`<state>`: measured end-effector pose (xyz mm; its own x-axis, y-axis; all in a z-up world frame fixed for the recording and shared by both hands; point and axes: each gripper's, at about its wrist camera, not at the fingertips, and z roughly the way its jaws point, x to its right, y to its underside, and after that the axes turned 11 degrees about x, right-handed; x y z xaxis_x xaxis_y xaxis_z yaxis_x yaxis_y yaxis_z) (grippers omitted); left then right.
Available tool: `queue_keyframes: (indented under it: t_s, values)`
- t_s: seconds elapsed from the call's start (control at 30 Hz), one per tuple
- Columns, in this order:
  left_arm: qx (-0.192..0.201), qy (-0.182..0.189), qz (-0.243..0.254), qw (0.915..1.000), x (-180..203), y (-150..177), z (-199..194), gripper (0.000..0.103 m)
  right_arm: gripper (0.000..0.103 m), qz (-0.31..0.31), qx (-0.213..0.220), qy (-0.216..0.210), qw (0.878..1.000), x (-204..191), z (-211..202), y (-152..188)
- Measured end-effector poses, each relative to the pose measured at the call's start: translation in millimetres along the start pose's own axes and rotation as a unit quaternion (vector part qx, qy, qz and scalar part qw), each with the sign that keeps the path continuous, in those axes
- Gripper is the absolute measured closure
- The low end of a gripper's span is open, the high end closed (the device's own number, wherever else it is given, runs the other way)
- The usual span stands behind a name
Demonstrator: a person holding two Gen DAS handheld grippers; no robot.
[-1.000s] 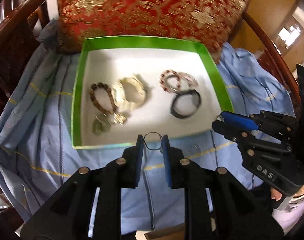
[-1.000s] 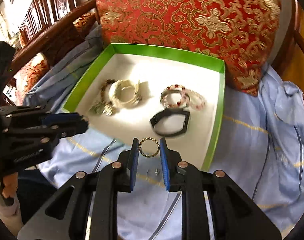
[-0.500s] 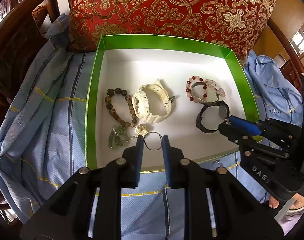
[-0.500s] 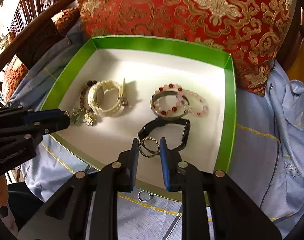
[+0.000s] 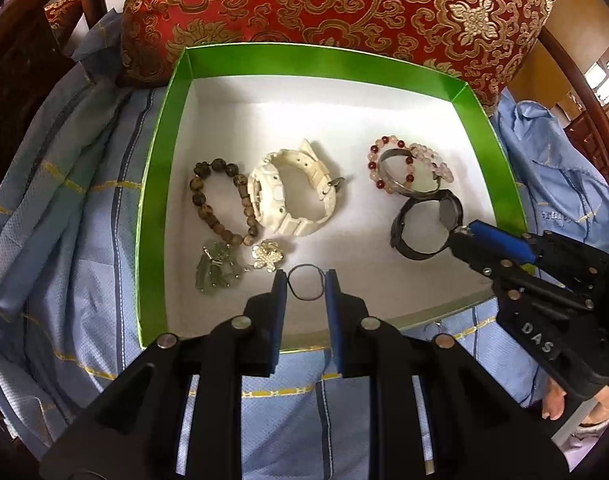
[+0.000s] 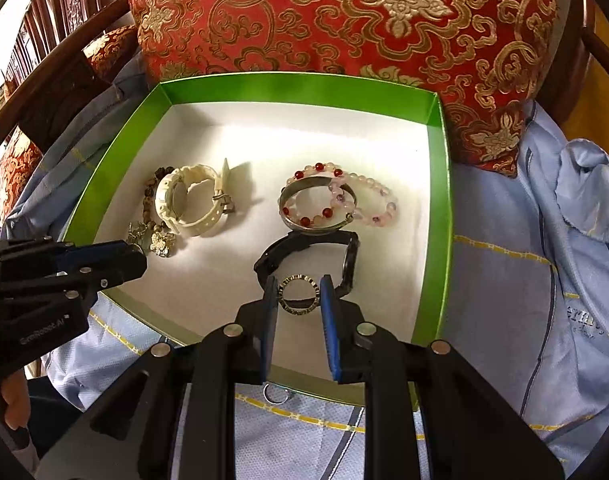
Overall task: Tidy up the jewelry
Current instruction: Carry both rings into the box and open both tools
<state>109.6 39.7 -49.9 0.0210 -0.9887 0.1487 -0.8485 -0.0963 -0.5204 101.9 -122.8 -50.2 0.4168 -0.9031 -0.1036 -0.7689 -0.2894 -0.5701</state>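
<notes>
1. Left gripper (image 5: 304, 286): jaws narrowly apart, clamped on a thin dark ring (image 5: 304, 283) held upright between the blue pads (image 5: 279, 292). Ring touches both pads.
2. The thin ring hangs over the near part of the green-walled box (image 5: 152, 184), above the white floor, just right of the pale flower charm (image 5: 267, 255) and the greenish pendant (image 5: 216, 270).
3. Right gripper (image 6: 298, 294): jaws narrowly apart, closed on a wider metal ring with a notched face (image 6: 298, 294), gripped at its two sides.
4. That ring sits over the near-right area of the box, directly in front of the black band (image 6: 308, 254); whether it touches the band cannot be told.
5. In the left wrist view the right gripper (image 5: 462, 234) reaches in from the right, its tip at the black band's (image 5: 426, 226) edge.
6. Box contents: brown bead bracelet (image 5: 220, 200) at left, touching the cream watch (image 5: 292, 192); red-and-pink bead bracelets (image 6: 338, 196) with a metal bangle (image 6: 318, 210) lying across them at right, the black band just nearer.
7. A small silver ring (image 6: 275, 394) lies on the blue cloth (image 6: 504, 280) outside the near wall, under the right gripper.
8. Red-and-gold cushion (image 6: 344, 32) stands against the far wall of the box.
</notes>
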Motion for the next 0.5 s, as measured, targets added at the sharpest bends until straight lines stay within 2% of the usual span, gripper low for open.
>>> queue_keyframes:
  t_s: [0.03,0.1,0.27,0.33,0.4,0.5]
  values:
    - [0.002,0.002,-0.002,1.0,0,0,0,0.073,0.077,0.004,0.001,0.0,1.0,1,-1,0]
    - [0.011,0.004,-0.007,0.9999,0,-1,-3,0.06,0.062,0.015,0.01,-0.001,1.0,4,-6,-1]
    - [0.032,0.02,-0.01,0.9992,0,1,-16,0.059,0.062,0.032,0.025,-0.02,0.999,11,-26,0]
    - [0.039,0.04,-0.009,0.9984,3,6,-24,0.059,0.062,0.044,0.027,-0.048,0.998,14,-41,6]
    - [0.042,0.062,0.012,0.9971,12,16,-37,0.06,0.062,0.044,0.024,-0.081,0.995,13,-57,14]
    - [0.036,0.081,0.049,0.9948,28,32,-51,0.059,0.062,0.018,0.013,-0.096,0.995,5,-69,30]
